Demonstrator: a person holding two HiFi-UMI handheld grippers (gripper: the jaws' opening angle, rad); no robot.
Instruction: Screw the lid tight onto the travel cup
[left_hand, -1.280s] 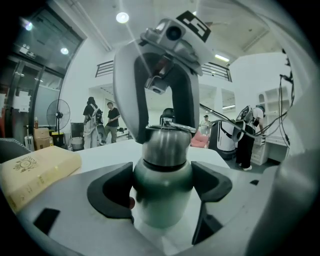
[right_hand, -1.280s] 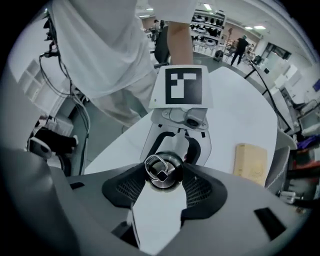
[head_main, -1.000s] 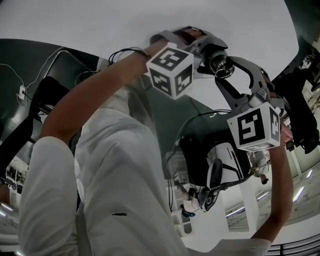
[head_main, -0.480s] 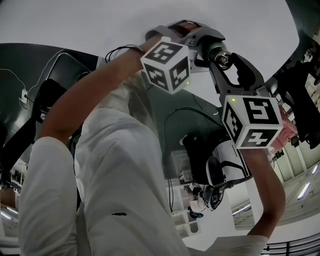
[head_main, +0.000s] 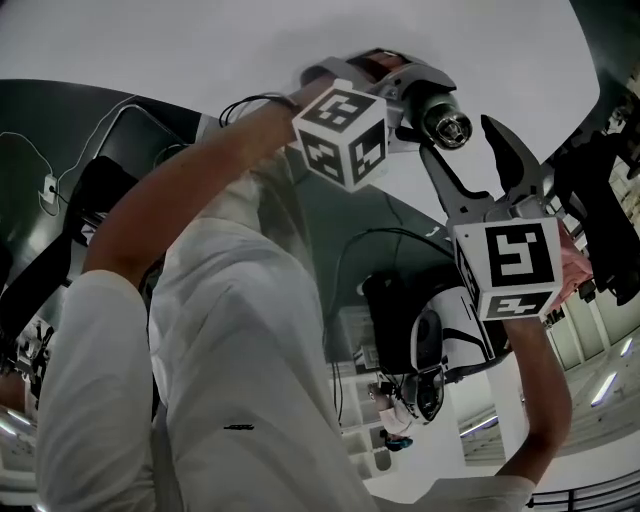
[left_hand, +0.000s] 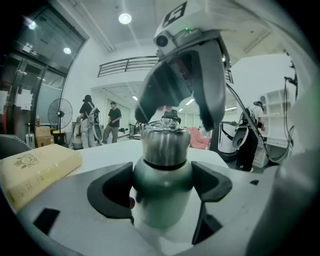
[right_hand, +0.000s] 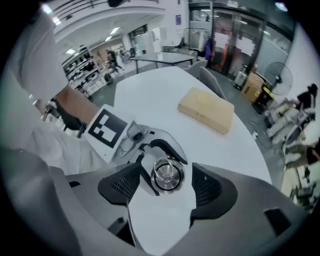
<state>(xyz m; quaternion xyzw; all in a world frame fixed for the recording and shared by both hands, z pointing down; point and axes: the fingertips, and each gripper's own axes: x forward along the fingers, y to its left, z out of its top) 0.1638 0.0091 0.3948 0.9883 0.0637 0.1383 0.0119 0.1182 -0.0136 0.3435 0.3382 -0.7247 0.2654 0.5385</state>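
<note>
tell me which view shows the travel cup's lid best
The right gripper view: it looks straight down on the lid, with its whole round top clear and unobstructed. The left gripper view shows it only side-on, above the travel cup. The head view shows it small.

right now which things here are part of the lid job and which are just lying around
Job:
- travel cup, clamped in the left gripper
- its steel lid
- right gripper, jaws just opened, lid between them, not gripped

Lying about:
- yellowish book on the table
- fan in the background
</note>
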